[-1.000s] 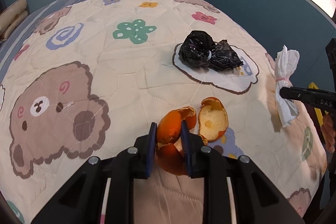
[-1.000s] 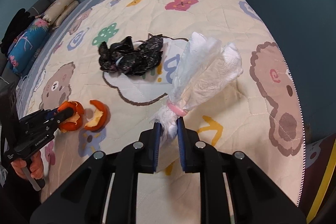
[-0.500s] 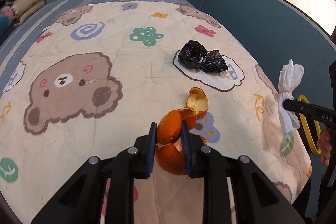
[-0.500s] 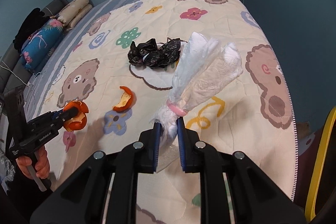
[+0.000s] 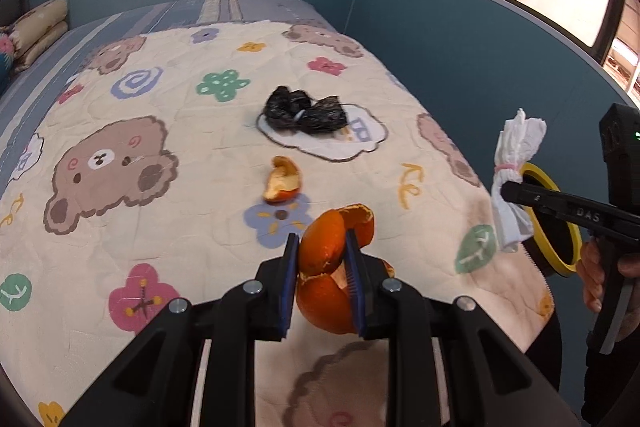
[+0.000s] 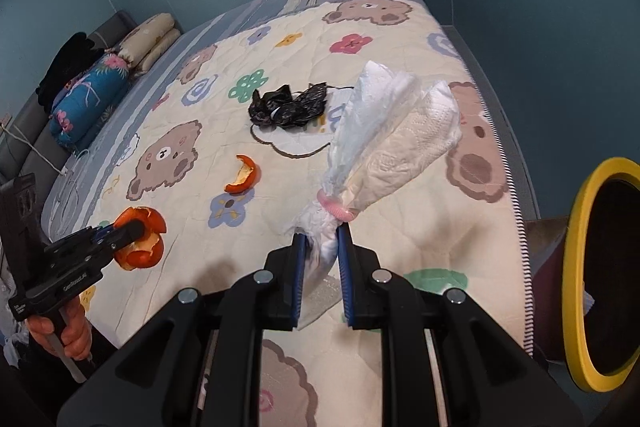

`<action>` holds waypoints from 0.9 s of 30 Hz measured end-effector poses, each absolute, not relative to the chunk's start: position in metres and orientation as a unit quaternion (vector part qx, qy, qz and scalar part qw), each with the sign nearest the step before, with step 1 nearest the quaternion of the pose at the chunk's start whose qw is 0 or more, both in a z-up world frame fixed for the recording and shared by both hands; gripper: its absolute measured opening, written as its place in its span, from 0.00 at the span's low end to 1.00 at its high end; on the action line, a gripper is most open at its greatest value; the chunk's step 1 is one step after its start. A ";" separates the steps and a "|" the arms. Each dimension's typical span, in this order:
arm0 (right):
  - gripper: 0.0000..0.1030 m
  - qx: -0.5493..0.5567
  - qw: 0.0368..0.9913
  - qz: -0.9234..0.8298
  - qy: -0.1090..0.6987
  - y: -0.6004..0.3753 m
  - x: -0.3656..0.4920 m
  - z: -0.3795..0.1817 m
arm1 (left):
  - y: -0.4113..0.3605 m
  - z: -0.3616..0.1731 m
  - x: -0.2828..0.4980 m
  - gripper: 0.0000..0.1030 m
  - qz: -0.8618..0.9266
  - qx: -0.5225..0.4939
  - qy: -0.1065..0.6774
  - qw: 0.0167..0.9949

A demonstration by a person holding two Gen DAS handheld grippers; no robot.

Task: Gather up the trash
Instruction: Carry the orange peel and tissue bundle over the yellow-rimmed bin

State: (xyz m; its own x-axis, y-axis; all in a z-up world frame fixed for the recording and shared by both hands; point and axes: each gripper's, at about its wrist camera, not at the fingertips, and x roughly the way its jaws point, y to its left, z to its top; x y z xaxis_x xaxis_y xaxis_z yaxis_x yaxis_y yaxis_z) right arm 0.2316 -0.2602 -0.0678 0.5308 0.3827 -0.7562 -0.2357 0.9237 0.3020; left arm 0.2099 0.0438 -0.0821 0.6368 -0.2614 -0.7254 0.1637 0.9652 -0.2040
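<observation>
- The left gripper (image 5: 322,267) is clamping a large curled orange peel (image 5: 334,259) between its blue pads, carrying it above the near edge of the bear-print quilt (image 5: 168,211)
- The right gripper (image 6: 322,259) is pinching the tail of a tied white tissue bundle (image 6: 384,143) just below its pink band (image 6: 336,209), jaws narrow on it
- Judging from this, two pieces are lifted but not yet dropped; a smaller orange peel scrap (image 5: 282,181) and a crumpled black plastic bag (image 5: 304,111) are lying on the quilt, so roughly half is left
- The yellow-rimmed bin (image 6: 600,267) is sitting off the bed at about 3 o'clock in the right wrist view, mouth facing the grippers, near the bundle
- The bag is at about 12 o'clock from the left gripper, the scrap between them
- Open air lies around both grippers; the bed edge and blue wall (image 5: 440,47) are closing in on the right side, so the peel probably has to cross over to the bin
</observation>
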 end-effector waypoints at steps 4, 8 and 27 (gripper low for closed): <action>0.15 0.094 0.876 0.167 0.443 -0.282 0.225 -0.064 | 0.018 -0.068 0.201 0.21 -0.140 -0.046 0.396 0.906; 0.15 0.107 0.882 0.155 0.432 -0.308 0.217 -0.059 | -0.007 -0.057 0.195 0.21 -0.159 -0.030 0.385 0.908; 0.15 0.138 0.903 0.072 0.401 -0.423 0.196 -0.046 | -0.126 -0.034 0.210 0.21 -0.245 0.023 0.348 0.905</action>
State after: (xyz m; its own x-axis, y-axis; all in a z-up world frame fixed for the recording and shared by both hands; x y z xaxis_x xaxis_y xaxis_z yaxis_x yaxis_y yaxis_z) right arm 0.1963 -0.4226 -0.0460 0.6675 0.2411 -0.7045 -0.0195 0.9514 0.3072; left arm 0.2104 -0.1258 -0.0342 0.6380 -0.4262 -0.6413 0.4588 0.8793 -0.1279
